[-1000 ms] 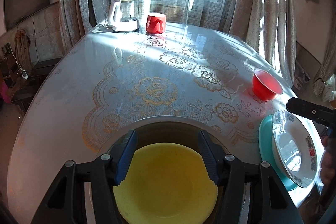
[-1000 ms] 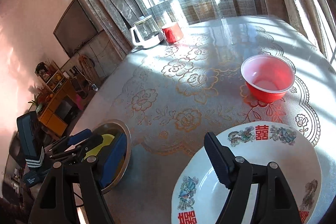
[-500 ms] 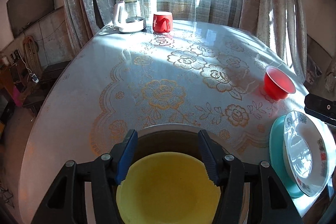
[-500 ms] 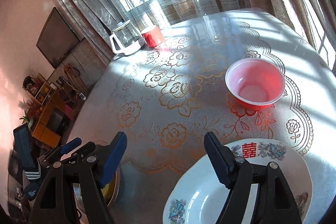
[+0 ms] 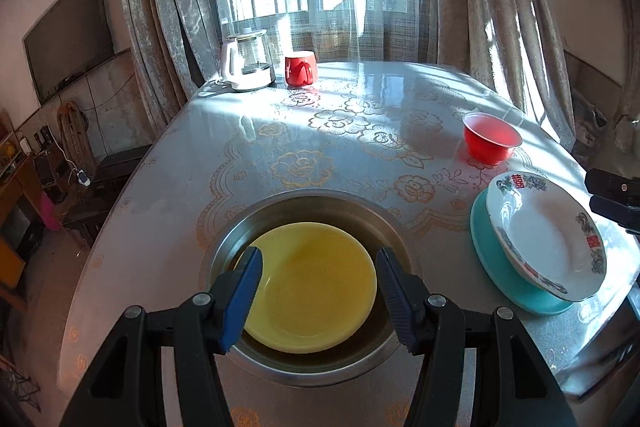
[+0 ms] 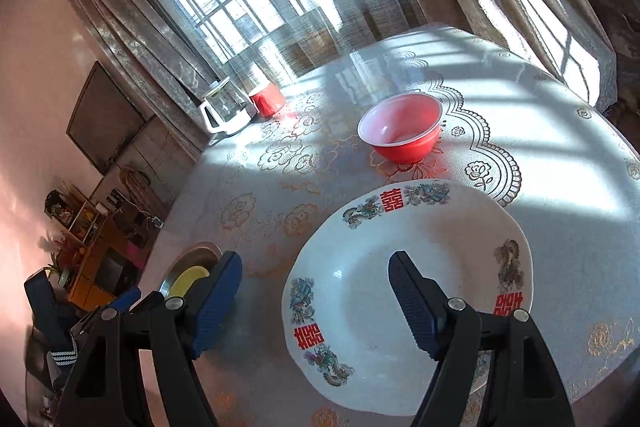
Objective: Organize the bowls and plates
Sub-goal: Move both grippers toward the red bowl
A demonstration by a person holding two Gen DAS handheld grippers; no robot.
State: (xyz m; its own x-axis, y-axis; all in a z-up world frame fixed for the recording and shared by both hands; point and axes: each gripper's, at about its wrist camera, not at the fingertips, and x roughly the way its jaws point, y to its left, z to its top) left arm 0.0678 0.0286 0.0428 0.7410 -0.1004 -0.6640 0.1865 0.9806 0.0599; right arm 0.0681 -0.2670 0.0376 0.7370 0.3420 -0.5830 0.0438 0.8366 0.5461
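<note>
A yellow bowl (image 5: 310, 283) sits inside a steel basin (image 5: 308, 201) near the table's front edge. My left gripper (image 5: 318, 291) is open and empty just above and in front of it. A white patterned plate (image 5: 546, 235) rests on a teal plate (image 5: 500, 275) at the right. My right gripper (image 6: 316, 301) is open and empty over the near left rim of the white plate (image 6: 408, 267). A red bowl (image 5: 491, 143) stands further back; it also shows in the right wrist view (image 6: 402, 133).
A glass kettle (image 5: 247, 61) and a red mug (image 5: 301, 68) stand at the far edge by the curtains. The lace-patterned table (image 5: 320, 131) is round. The right gripper's body (image 5: 612, 195) shows at the right edge. Furniture stands to the left.
Both grippers have pulled back and up. The yellow bowl and basin now show in full before the left fingers. The white plate lies flatter on the teal plate.
</note>
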